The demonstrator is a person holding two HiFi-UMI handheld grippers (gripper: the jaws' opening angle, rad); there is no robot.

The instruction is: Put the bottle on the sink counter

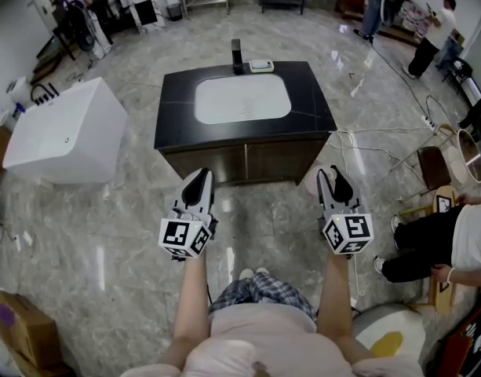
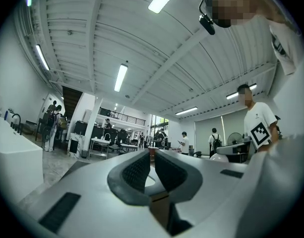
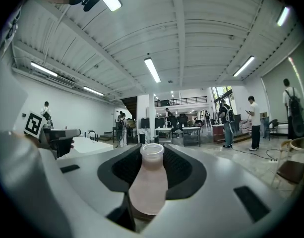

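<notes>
The right gripper (image 3: 152, 155) is clenched on a small pale pink plastic bottle (image 3: 148, 187) with a whitish round cap. The dark pads press on both sides of its body, and the neck points forward along the jaws. The left gripper (image 2: 152, 170) carries nothing; its jaws are closed almost together (only a thin slit remains between the pads).

In the head view both grippers, left (image 1: 198, 185) and right (image 1: 334, 181), are held side by side above the grey marble floor (image 1: 107, 226). They are in front of a black stone sink counter (image 1: 315, 100), apart from it. So the bottle is not yet on the counter. The counter top holds a white oval basin (image 1: 242, 99) and a black tap (image 1: 237, 56) behind it. A white box-shaped bathtub (image 1: 63, 128) stands to the left.
</notes>
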